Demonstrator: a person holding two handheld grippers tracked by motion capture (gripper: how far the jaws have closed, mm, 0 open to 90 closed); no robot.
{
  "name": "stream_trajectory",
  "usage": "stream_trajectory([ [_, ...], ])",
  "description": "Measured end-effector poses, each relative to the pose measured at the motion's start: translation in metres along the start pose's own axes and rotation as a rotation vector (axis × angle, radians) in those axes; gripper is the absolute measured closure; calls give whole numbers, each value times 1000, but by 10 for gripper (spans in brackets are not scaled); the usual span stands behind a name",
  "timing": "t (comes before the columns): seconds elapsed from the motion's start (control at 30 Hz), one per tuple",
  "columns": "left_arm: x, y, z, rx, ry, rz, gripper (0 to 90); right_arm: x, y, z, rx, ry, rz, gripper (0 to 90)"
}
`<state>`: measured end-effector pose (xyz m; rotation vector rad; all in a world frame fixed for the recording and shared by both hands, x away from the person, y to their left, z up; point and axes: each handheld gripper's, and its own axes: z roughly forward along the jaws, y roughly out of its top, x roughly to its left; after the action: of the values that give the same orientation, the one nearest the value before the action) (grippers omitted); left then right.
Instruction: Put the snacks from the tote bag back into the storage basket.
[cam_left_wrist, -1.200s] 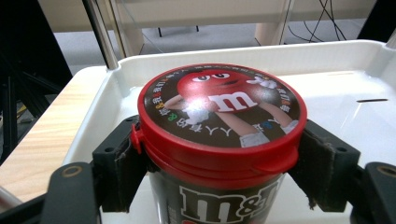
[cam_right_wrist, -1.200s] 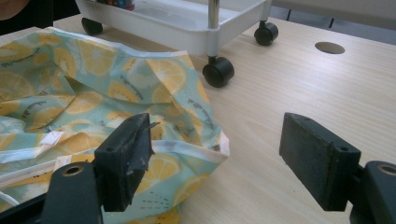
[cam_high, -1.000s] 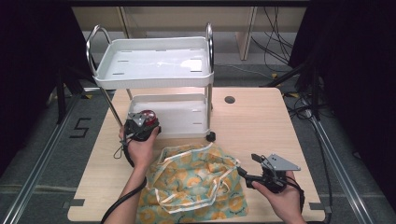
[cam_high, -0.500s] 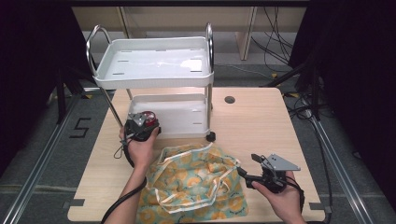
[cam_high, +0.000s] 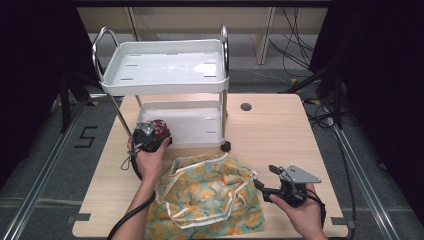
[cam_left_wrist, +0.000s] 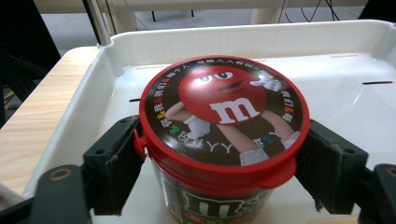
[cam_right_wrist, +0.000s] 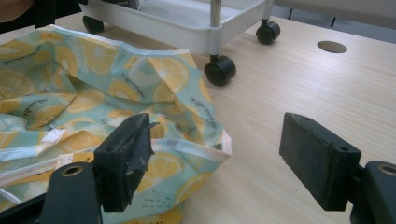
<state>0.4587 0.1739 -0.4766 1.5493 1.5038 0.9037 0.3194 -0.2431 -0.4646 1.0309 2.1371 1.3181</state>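
Candy tub (cam_left_wrist: 223, 140) base cut off by frame edge

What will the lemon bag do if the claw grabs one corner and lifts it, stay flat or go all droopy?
Probably droopy: the lemon bag lies crumpled and creased on the table, so it looks like thin, soft cloth. It likely weighs little and would hang down, its loose white straps dangling. The open right gripper may drag it before it lifts.

The high view looks forward and down over the whole counter (cam_high: 280, 135) from the person's side. The left gripper view sits close, facing into the white cart's (cam_left_wrist: 233, 44) lower tray. The right gripper view skims low across the counter (cam_right_wrist: 299, 102) toward the cart's wheels (cam_right_wrist: 219, 70), sharing the lemon-print bag (cam_right_wrist: 93, 102) with the high view.
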Motion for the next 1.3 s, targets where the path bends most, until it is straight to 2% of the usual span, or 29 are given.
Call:
stream_trajectory([
  [0.1,0,-1,-4,-14,2,3,187,0,0,0,3,-3,-4,260],
  [0.17,-2,0,-7,-20,-3,-20,179,0,0,0,2,-5,-9,260],
  [0.2,-1,0,-9,-16,2,-19,177,0,0,0,1,-5,-10,260],
  [0.27,2,-1,-13,-8,5,9,169,-1,0,0,0,3,-3,260],
  [0.37,3,-4,-18,14,4,26,166,-1,0,0,-3,6,-5,259],
  [0.43,6,-7,-22,16,-3,9,164,-1,0,0,-1,2,-3,259],
  [0.57,9,-12,-28,17,-12,0,164,-1,0,0,-4,-6,-13,259],
  [0.6,10,-15,-33,6,-35,-20,164,1,0,0,1,-2,5,259],
  [0.63,13,-16,-36,15,-30,-2,164,0,0,0,4,0,0,259],
  [0.7,15,-18,-43,5,-34,-2,164,0,0,1,0,4,2,259],
  [0.8,17,-20,-55,-9,-60,-9,165,0,0,1,4,-7,-6,259],
  [0.83,16,-20,-60,-14,-69,-5,165,3,0,0,17,-7,27,260],
  [0.87,14,-22,-64,-26,-80,0,165,0,0,1,2,-10,-8,259],
  [0.93,11,-25,-71,-44,-103,-6,165,-1,0,1,-2,-11,-18,259],
  [0.97,11,-27,-74,-52,-111,1,165,-1,0,1,-4,-13,-23,259],
  [1.0,10,-31,-77,-51,-112,11,165,2,-1,0,9,-10,12,259],
  [1.03,9,-35,-80,-51,-118,16,165,2,-1,0,13,-9,18,259],
  [1.07,8,-40,-84,-48,-128,22,165,-1,0,0,7,-5,-9,259],
  [1.1,7,-45,-87,-47,-141,15,165,0,0,1,0,-2,-1,259],
  [1.17,5,-53,-93,-48,-144,28,170,-1,0,0,-1,-5,-5,259],
  [1.2,5,-56,-97,-49,-147,33,172,1,-1,-1,5,-10,15,259],
  [1.3,3,-65,-107,-38,-172,34,197,-2,-1,-2,-7,-1,-2,258],
])
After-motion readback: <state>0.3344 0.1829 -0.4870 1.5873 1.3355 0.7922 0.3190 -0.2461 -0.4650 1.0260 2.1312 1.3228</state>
